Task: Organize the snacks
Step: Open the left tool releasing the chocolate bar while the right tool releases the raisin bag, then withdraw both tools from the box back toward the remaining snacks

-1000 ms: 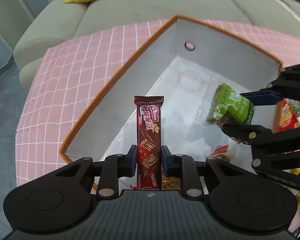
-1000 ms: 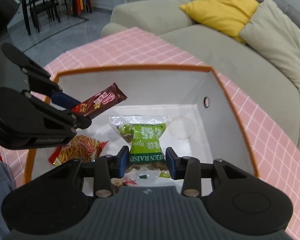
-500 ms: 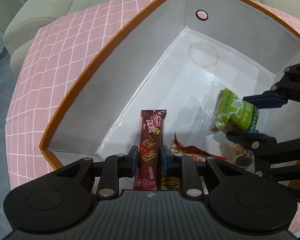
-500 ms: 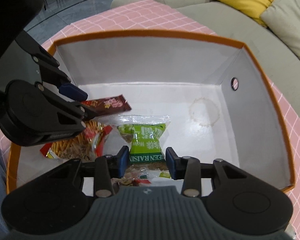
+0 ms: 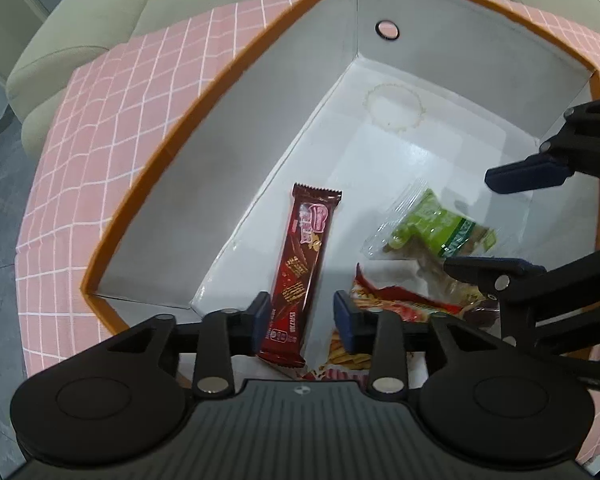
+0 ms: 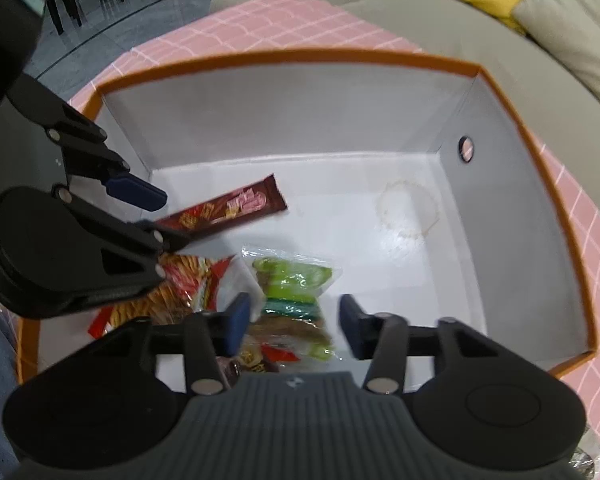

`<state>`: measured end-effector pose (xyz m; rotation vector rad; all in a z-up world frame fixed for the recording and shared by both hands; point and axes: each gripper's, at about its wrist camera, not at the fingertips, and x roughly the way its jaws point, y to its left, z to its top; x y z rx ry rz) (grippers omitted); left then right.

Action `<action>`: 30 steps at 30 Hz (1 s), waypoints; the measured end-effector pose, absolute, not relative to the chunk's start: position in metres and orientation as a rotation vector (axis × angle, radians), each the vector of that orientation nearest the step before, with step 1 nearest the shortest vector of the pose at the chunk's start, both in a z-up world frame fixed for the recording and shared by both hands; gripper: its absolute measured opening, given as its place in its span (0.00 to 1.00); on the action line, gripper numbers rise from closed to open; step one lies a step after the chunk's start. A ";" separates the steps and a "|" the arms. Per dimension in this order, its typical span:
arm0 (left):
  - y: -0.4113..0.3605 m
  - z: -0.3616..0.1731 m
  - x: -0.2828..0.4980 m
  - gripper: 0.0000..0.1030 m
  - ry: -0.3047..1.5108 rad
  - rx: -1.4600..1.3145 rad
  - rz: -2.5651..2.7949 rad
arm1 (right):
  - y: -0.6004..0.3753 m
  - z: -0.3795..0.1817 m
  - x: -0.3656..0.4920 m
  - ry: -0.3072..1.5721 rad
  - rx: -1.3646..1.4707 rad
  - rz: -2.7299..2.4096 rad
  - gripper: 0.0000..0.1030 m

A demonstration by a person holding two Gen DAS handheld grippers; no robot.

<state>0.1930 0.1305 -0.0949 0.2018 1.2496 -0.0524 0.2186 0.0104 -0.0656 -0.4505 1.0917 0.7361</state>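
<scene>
Two snacks are being released into an orange-rimmed box (image 5: pixel 228 92) set on a pink checked tabletop (image 5: pixel 112 120). The left tongs (image 5: pixel 302 318) are opening, and the brown chocolate wafer bar (image 5: pixel 304 256) between them is gripped by neither pad; it is seen near the box's left wall. The right tongs (image 6: pixel 290 322) are likewise opening, with the green raisin packet (image 6: pixel 294 280) loose between them beside the bar, toward the box's near side, partly over a red snack bag (image 5: pixel 384 300). Both wrappers are judged light, slick and crinkly; the bar looks stiff and brittle, best taken across its narrow width mid-length, while the soft packet would be better pinched at its sealed edge.
</scene>
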 end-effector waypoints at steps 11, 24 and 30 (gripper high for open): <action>0.124 -0.054 0.176 0.54 1.136 0.150 -0.059 | -0.018 -0.023 0.200 0.969 -0.402 0.686 0.69; 0.097 -0.012 0.132 0.57 1.006 0.110 -0.116 | -0.097 0.017 0.150 0.809 -0.230 0.559 0.71; 0.077 0.003 0.108 0.54 0.938 0.072 -0.157 | -0.131 0.026 0.122 0.763 -0.177 0.512 0.71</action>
